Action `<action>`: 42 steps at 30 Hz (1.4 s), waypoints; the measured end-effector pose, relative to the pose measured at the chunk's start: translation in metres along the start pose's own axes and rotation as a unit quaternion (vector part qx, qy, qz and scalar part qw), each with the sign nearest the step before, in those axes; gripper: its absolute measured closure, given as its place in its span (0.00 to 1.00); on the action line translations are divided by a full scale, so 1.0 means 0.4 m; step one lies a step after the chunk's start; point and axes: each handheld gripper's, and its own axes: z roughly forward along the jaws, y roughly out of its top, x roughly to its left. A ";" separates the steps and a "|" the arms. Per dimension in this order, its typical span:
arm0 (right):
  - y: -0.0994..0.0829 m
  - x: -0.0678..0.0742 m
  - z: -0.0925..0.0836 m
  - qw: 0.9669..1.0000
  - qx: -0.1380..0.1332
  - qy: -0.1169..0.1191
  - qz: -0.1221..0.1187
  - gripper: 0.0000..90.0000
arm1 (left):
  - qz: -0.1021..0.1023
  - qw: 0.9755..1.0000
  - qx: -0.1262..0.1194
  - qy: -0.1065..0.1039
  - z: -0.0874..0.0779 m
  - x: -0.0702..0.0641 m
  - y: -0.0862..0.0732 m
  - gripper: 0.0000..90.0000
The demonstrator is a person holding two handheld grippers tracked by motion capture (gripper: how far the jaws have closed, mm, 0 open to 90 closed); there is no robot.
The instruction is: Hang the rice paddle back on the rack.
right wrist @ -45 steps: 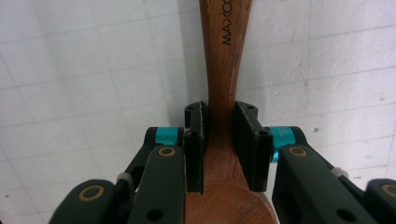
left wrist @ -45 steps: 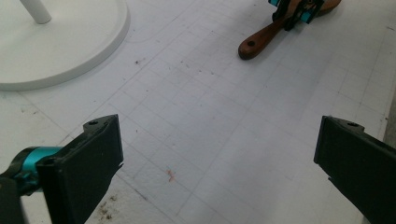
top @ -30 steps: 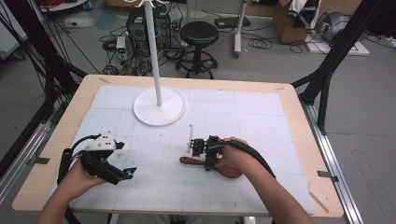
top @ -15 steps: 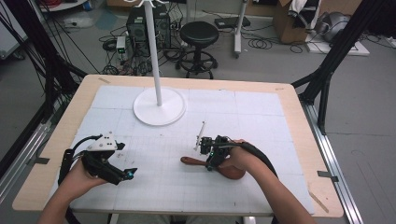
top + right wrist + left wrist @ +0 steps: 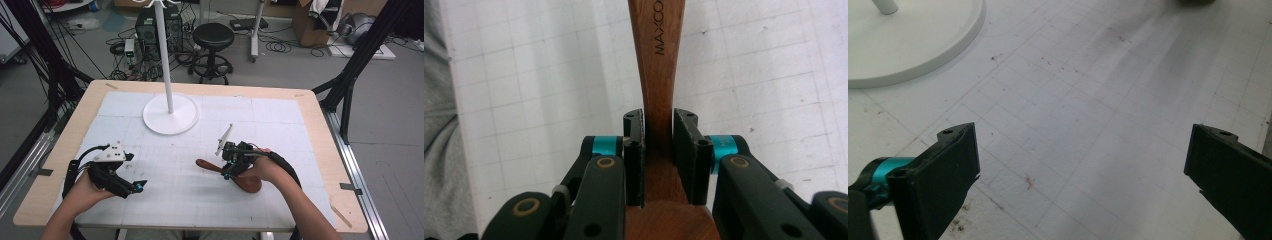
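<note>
My right gripper (image 5: 226, 167) had edged a little up the mat since the earlier frame, the grey plate on it tilting more, while my left gripper (image 5: 131, 186) had kept its place. My right jaws were pinched tight on the narrow neck of the wooden spoon (image 5: 659, 100): its handle ran out ahead of them, its broad bowl lay behind, under my hand, near the table's (image 5: 320, 150) middle. My left jaws stood wide apart over bare mat, near the white stand base (image 5: 913, 45)
</note>
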 end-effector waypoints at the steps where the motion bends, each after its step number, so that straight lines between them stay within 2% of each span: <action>1: -0.002 0.000 -0.004 1.000 -0.002 0.002 0.001 0.85 | 0.000 1.000 0.001 0.001 0.000 0.000 0.000 0.02; 10: -0.011 -0.008 -0.028 1.000 -0.029 0.004 0.010 0.85 | 0.000 1.000 0.000 0.001 0.000 0.000 0.000 0.02; 19: -0.018 -0.016 -0.058 0.998 -0.064 -0.011 0.022 0.85 | -0.002 1.000 0.000 0.002 -0.001 -0.001 0.000 0.02; 26: -0.019 -0.024 -0.078 0.996 -0.080 -0.018 0.030 0.85 | -0.004 1.000 -0.002 0.001 0.000 -0.002 0.001 0.02; 42: -0.001 -0.044 -0.132 0.990 -0.128 -0.037 0.050 0.86 | -0.003 1.000 -0.003 0.000 -0.002 -0.002 0.002 0.02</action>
